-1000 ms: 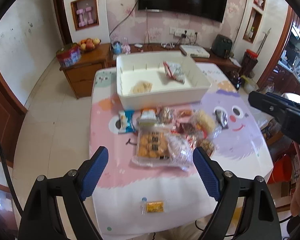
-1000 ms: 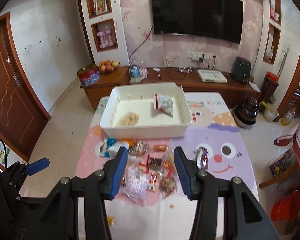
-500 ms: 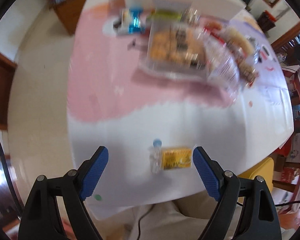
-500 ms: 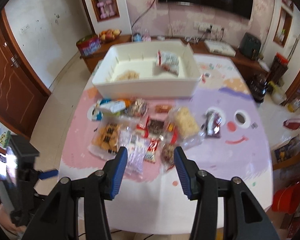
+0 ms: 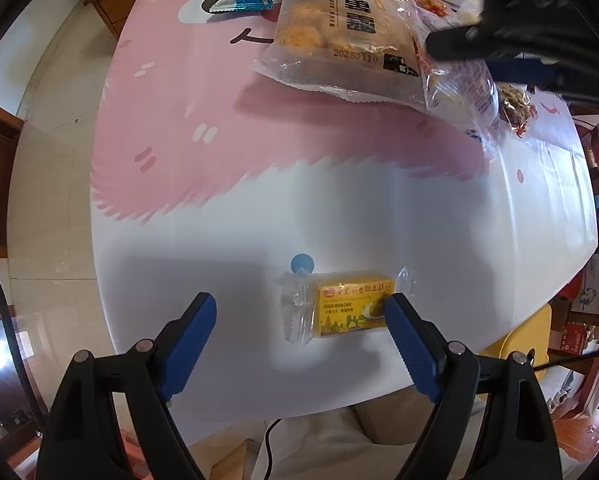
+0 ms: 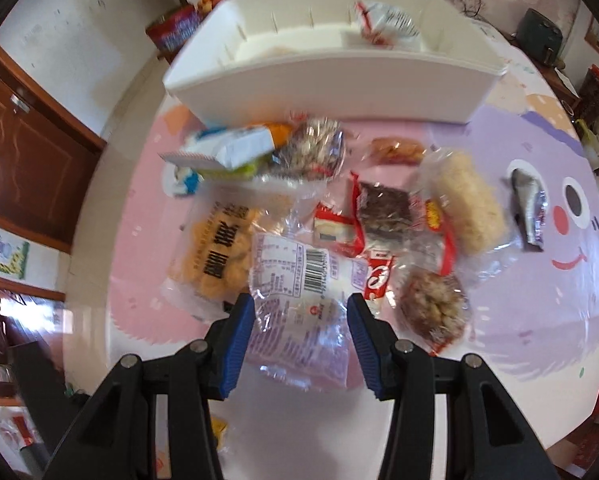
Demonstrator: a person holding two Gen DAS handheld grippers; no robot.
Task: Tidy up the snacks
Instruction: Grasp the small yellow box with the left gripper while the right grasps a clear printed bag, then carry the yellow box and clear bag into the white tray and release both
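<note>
Snacks lie heaped on the pink and lilac table cover (image 6: pixel 539 320), just in front of a white divided bin (image 6: pixel 339 92); inside the bin we see one red-and-white packet (image 6: pixel 387 24) leaning near its far wall. Our left gripper (image 5: pixel 299 316) points down at the white part of the cover with its jaws spread wide and nothing pressed between them; a yellow green bean cake pack (image 5: pixel 351 308) lies flat between the blue pads, and the right-hand pad (image 5: pixel 409 344) overlaps its end in the view, though we cannot tell whether it touches. Our right gripper (image 6: pixel 301 308) hangs over the pile with its jaws partly apart; a clear bag with a barcode label (image 6: pixel 299 292) sits between the pads, and we cannot tell whether they press on it or merely frame it. Beside that bag lies a large bag of golden pastries (image 6: pixel 223 252), touching it on the left; a red-wrapped dark bar (image 6: pixel 383 212), a pale rice cake roll (image 6: pixel 471 204) and a bag of nut clusters (image 6: pixel 431 308) crowd the right; a silver wrapper (image 6: pixel 529 208) lies apart on the lilac face.
</note>
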